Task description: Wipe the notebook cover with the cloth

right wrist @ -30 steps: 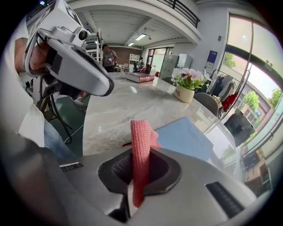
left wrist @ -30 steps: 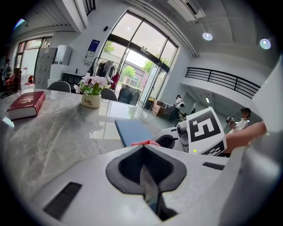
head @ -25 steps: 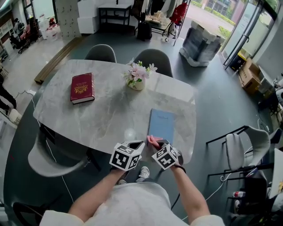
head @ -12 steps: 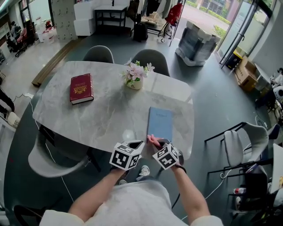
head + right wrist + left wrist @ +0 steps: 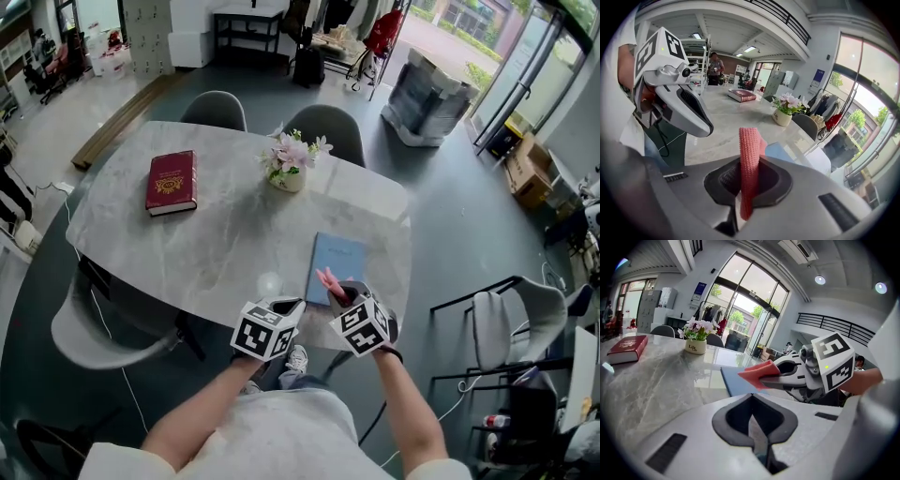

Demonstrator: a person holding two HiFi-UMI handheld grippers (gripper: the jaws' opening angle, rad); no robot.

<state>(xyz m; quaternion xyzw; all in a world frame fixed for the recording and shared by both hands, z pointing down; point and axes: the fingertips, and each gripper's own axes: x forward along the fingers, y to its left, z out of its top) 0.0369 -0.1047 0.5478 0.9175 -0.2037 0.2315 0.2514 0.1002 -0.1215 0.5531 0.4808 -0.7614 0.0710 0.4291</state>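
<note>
A blue notebook (image 5: 337, 262) lies flat near the front right edge of the marble table (image 5: 216, 244). My right gripper (image 5: 334, 289) hovers over the notebook's near edge, shut on a pink knitted cloth (image 5: 327, 279). In the right gripper view the cloth (image 5: 749, 161) stands up from between the jaws, with the notebook (image 5: 779, 151) just behind it. My left gripper (image 5: 287, 308) sits to the left of the right one at the table's edge. Its jaws are shut with nothing in them (image 5: 751, 417). The left gripper view shows the cloth (image 5: 757, 372) over the notebook (image 5: 735, 383).
A red book (image 5: 172, 182) lies at the table's far left. A small pot of flowers (image 5: 291, 167) stands at the back middle. Two grey chairs (image 5: 323, 127) are tucked in behind the table, and another chair (image 5: 511, 314) stands at the right.
The right gripper has lifted slightly with the cloth, forward over the notebook's near edge. The left gripper has barely moved.
</note>
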